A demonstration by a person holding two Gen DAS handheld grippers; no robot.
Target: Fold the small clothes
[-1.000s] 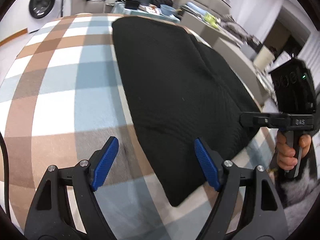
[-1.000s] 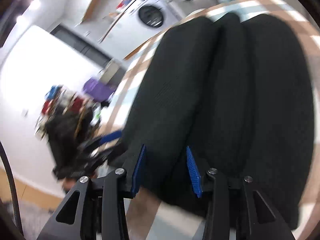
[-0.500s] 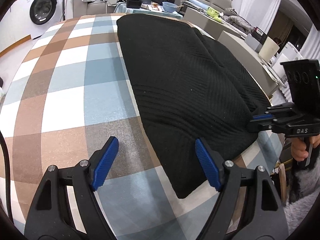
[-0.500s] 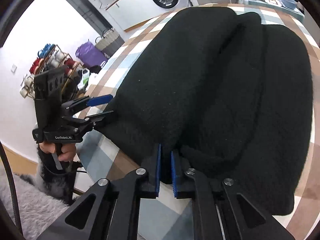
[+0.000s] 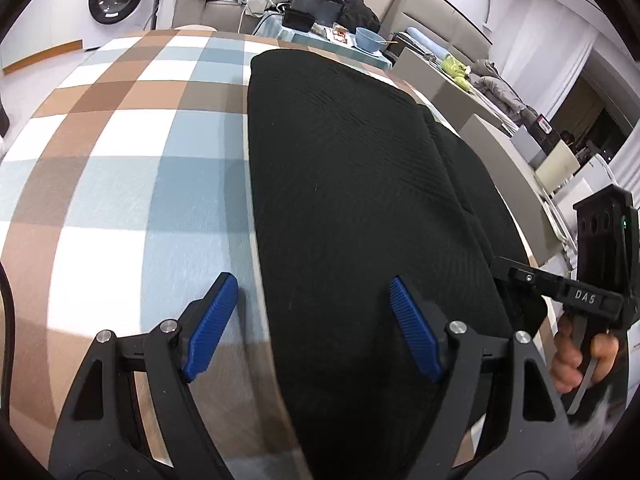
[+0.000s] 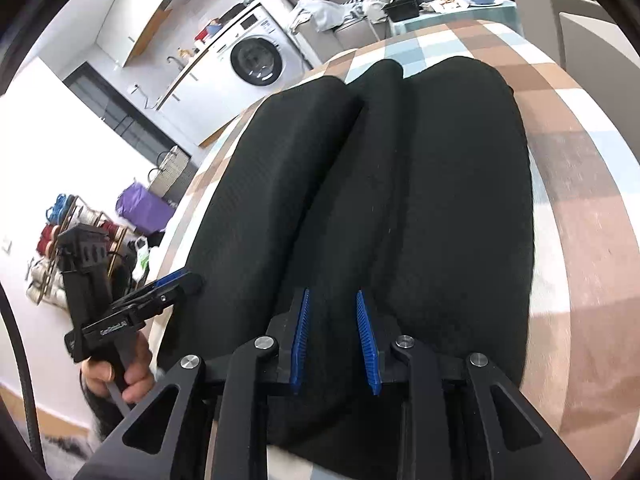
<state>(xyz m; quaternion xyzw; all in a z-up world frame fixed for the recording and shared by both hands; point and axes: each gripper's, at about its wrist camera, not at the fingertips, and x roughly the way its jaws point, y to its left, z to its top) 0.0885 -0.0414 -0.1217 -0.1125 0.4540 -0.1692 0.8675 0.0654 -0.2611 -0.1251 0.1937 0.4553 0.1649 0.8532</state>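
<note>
A black knit garment [image 5: 352, 184] lies folded lengthwise on the checked tablecloth [image 5: 120, 168]; in the right wrist view the garment [image 6: 400, 184] shows as long parallel folds. My left gripper [image 5: 314, 328] is open, its jaws straddling the garment's left edge near its near end. My right gripper [image 6: 334, 340] is partly open over the garment's near end, with black cloth between the blue pads [image 6: 366, 336]. The right gripper also shows in the left wrist view [image 5: 520, 276] at the garment's right corner. The left gripper also shows in the right wrist view [image 6: 172, 284] at the table's left edge.
A washing machine [image 5: 116, 0] stands beyond the table's far left. A small table with a blue bowl [image 5: 368, 38] and dark containers stands behind the far edge. A sofa [image 5: 460, 92] runs along the right. Spools and a purple bag [image 6: 140, 208] sit on the floor.
My right gripper was shut on the garment's near fold half a second ago and has now opened part way. My left gripper has moved right and forward over the garment's edge.
</note>
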